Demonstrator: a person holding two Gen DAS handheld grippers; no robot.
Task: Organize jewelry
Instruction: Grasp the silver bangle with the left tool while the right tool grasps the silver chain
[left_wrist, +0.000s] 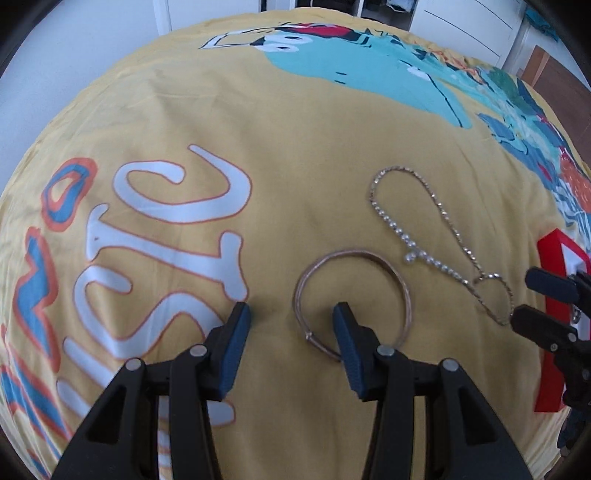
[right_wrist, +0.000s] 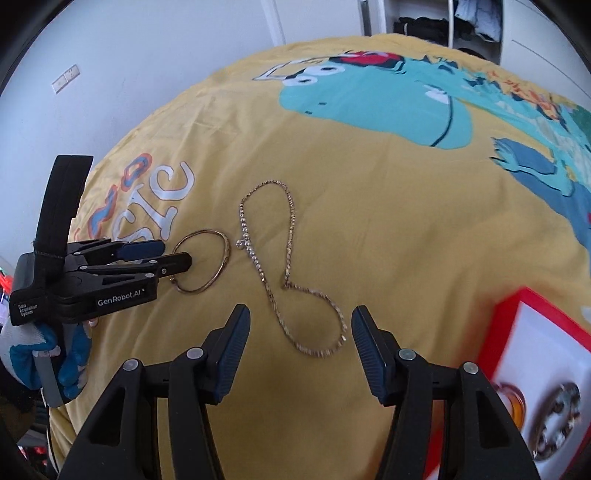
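1. The jewelry lies spread flat on a bed under a yellow printed cover (left_wrist: 303, 147), probably so each piece can be reached separately: a bangle (left_wrist: 352, 301) and a long chain necklace (left_wrist: 439, 240) lie beside each other without touching.

2. The left gripper (left_wrist: 291, 314) is wide open and low over the bangle. One finger sits inside the ring and the other outside it at about 9 o'clock, so the near-left stretch of the band runs between the pads. I judge that straddle to be the set-up for pinching the thin band edge-on, since a flat ring offers nothing else to grasp.

3. From the right wrist view, the same left gripper (right_wrist: 177, 254) reaches in from 9 o'clock, its tips at the bangle's (right_wrist: 205, 260) near rim. I cannot tell whether they touch it.

4. The right gripper (right_wrist: 301, 325) is also spread open and holds nothing. It hovers above the lower loop of the necklace (right_wrist: 284, 258), which curls between its fingers; I cannot tell whether it touches the chain.

5. A red-edged box (right_wrist: 532, 354) sits at about 4 o'clock from the necklace, with some rounded, blurred items already inside. It is likely the destination, which would explain why both pieces lie near it.

6. The chain is limp and will probably trail and snag when lifted; the bangle should lift rigidly.
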